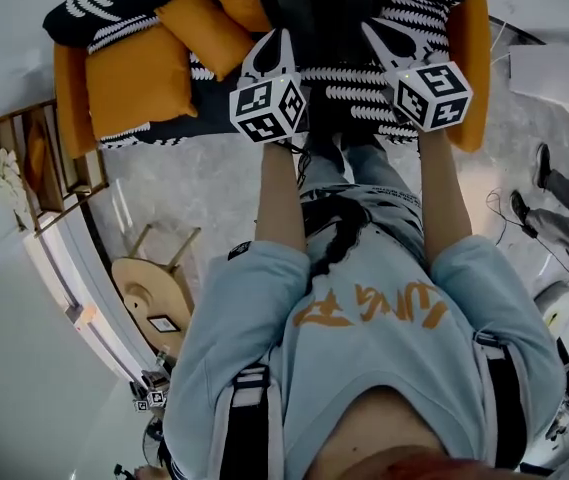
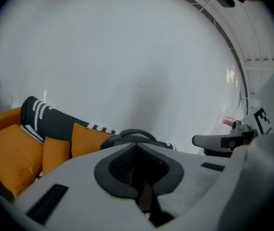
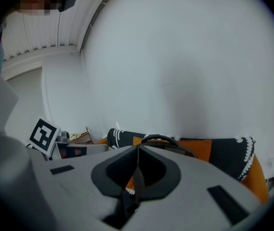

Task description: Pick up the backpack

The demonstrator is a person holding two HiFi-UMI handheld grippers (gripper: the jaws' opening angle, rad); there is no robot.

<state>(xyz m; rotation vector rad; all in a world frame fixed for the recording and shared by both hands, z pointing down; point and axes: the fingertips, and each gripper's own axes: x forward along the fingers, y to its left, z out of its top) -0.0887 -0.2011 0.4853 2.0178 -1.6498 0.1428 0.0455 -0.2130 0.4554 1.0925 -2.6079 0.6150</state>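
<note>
On the sofa (image 1: 472, 58) just beyond both grippers sits the black backpack (image 1: 319, 3), its top handle (image 2: 136, 133) arched upward. The left gripper (image 1: 276, 43) and right gripper (image 1: 384, 38) have jaws closed on nothing; one should open before reaching that handle. Counted: one sofa, one backpack, at least two orange cushions (image 1: 139, 78), two grippers.
</note>
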